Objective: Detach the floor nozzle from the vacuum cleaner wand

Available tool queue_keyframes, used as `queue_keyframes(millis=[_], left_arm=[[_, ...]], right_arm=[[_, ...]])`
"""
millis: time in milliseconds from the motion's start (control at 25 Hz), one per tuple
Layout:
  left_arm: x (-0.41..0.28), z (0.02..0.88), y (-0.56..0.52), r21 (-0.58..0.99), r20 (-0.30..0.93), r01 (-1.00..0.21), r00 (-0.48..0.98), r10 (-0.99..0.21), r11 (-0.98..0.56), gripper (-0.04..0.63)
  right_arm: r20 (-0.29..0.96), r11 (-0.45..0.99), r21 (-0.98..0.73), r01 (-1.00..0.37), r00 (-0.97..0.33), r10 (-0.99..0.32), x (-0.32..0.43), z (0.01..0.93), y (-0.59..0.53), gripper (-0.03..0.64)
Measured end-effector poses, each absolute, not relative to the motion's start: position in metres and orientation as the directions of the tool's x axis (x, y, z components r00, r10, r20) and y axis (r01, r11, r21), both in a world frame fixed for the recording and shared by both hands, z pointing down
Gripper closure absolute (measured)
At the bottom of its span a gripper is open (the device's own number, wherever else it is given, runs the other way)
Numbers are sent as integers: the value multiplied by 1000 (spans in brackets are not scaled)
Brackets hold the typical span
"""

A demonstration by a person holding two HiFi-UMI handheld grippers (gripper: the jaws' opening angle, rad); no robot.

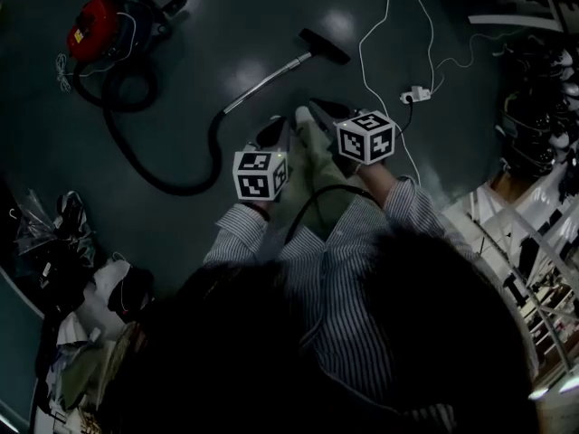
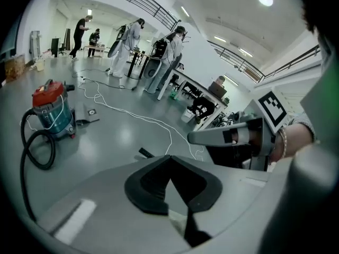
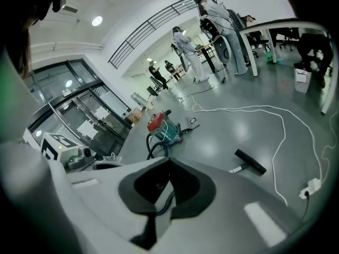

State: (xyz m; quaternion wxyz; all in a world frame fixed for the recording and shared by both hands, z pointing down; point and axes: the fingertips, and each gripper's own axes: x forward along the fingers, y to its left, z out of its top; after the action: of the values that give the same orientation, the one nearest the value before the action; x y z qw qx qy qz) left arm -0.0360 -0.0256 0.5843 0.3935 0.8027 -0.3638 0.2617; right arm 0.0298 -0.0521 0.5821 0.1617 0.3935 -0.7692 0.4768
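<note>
Grey glossy floor [image 1: 226, 25] fills the head view, and the vacuum cleaner [image 1: 90, 27], red on top, stands on it at the upper left. Its black hose [image 1: 163, 174] curls away in a wide loop and runs into the metal wand [image 1: 267, 80], which lies flat on the floor. The black floor nozzle [image 1: 326, 46] sits on the far end of that wand, well apart from both claws. A white cable [image 1: 389, 61] trails across the floor just beside the nozzle.

The left claw [image 1: 271, 134] and the right claw [image 1: 321, 111] are held side by side in front of the person's striped sleeves, both pointing out and down toward the wand. In each gripper view the jaws are pressed together at the tips with nothing between them. The right gripper view shows the nozzle on the floor beyond the closed tips, with the vacuum cleaner farther back.
</note>
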Motion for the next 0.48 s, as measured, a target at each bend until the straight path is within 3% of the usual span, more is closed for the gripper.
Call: queue_keyframes(millis=[480], left_arm=[[-24,791,-51,389,724,-789,581,-372,-474,589]], right_arm=[[630,136,-647,-750,-627,-458,43,792,-76,615]])
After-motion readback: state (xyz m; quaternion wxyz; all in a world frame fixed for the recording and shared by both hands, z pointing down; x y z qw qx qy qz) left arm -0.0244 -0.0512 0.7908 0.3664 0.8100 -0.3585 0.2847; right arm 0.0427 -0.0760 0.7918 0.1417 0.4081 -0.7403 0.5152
